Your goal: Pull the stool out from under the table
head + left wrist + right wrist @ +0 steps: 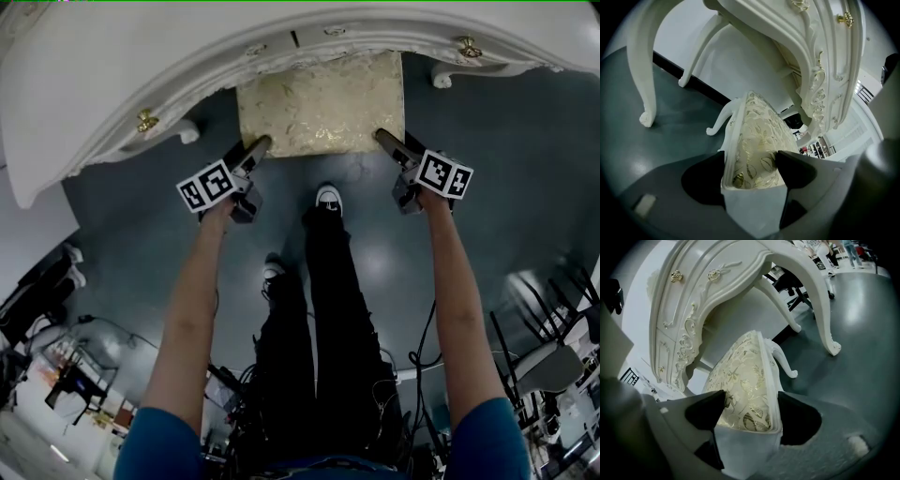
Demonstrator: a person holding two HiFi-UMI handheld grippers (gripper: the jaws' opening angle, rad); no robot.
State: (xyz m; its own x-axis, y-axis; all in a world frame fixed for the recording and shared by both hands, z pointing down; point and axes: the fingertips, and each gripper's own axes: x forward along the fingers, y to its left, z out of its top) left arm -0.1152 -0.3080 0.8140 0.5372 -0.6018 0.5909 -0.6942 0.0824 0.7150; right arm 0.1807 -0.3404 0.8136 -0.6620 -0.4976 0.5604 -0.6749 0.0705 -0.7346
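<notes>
Between the jaws of the left gripper (751,168) the near left corner of the stool (757,136) is clamped. One jaw is set on the gold-patterned cushion and the other against the white seat rail, so the jaws stand only as far apart as the seat is thick. The right gripper (751,408) is closed in the same way on the near right corner. A corner is taken on each side, it is judged, so that the stool can be drawn straight back without twisting. The seat is seen partly under the carved white dressing table (141,66). Its near edge lies out over the grey floor (366,253), just ahead of the person's shoe (328,199). Most of the pull is judged not yet done.
</notes>
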